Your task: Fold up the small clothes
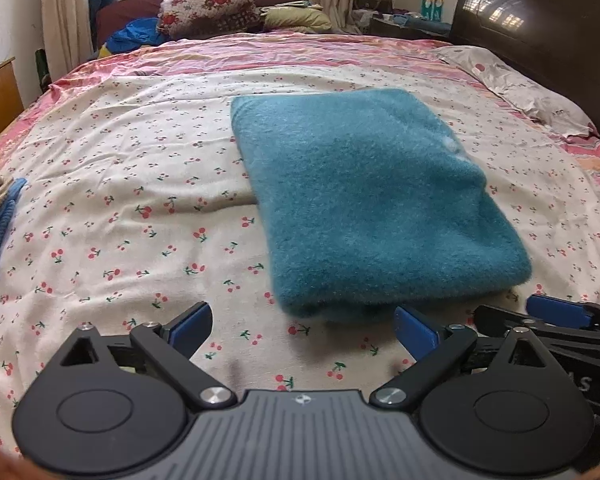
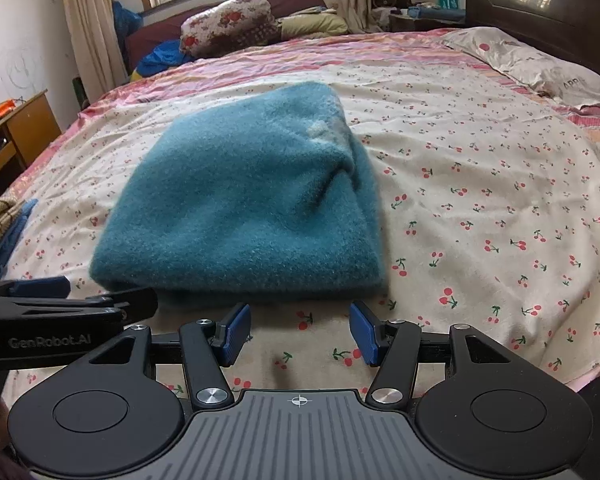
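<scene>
Left gripper (image 1: 304, 330): fingers spread wide, nothing between them, the blue pads just short of the near edge of the teal garment (image 1: 372, 200). Right gripper (image 2: 298, 332): fingers parted about halfway, also released, nothing between them, just short of the same near edge.

The garment lies folded into a thick block on the bed (image 1: 140, 184), on the cherry-print sheet.

Judged step: release after a fold, or a set-up for one more. To be done well, the near edge is best taken at both corners together, all layers caught at once, and lifted evenly so the block is not skewed.

The left view alone shows the garment's straight left side. The right view alone shows a diagonal crease and bulge toward its far right, plus a wooden cabinet (image 2: 24, 128) far left of the garment.
</scene>
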{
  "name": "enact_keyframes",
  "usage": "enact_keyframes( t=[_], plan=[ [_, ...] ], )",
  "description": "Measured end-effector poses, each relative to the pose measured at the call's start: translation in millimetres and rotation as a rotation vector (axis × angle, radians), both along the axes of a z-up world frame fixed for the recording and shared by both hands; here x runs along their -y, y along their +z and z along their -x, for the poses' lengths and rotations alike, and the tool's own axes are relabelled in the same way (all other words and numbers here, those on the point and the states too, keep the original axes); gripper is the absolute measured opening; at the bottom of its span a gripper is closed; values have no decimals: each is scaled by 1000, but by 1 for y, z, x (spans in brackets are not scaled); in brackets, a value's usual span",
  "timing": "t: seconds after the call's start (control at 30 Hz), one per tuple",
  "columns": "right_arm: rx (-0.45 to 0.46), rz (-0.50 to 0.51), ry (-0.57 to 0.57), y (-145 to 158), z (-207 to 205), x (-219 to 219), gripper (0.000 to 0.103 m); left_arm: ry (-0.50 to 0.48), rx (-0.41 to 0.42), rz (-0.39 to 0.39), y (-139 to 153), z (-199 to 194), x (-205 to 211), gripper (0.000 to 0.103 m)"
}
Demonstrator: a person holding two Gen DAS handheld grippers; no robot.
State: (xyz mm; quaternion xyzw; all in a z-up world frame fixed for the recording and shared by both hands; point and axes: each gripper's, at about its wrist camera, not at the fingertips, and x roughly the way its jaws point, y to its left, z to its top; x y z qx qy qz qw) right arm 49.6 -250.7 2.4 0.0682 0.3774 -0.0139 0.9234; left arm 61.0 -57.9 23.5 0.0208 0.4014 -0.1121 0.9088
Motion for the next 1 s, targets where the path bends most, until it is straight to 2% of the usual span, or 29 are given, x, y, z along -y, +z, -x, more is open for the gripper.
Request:
enact_keyframes(
  t=[0.17,0.43,0.77,1.0],
  plan=[
    [6,-15,-11,1,2,3,55,9,-1,-26,-2,0,1,103],
    [4,-28,-9,0,2,3,55,-15,9,-142,-5,3,17,103],
    [7,-43,-14,-1,3,4,55,-21,42,-157,-2,5,18,103],
    [4,-35,-18,-1,3,4,55,-14,35,-145,-2,4,17,103]
  ],
)
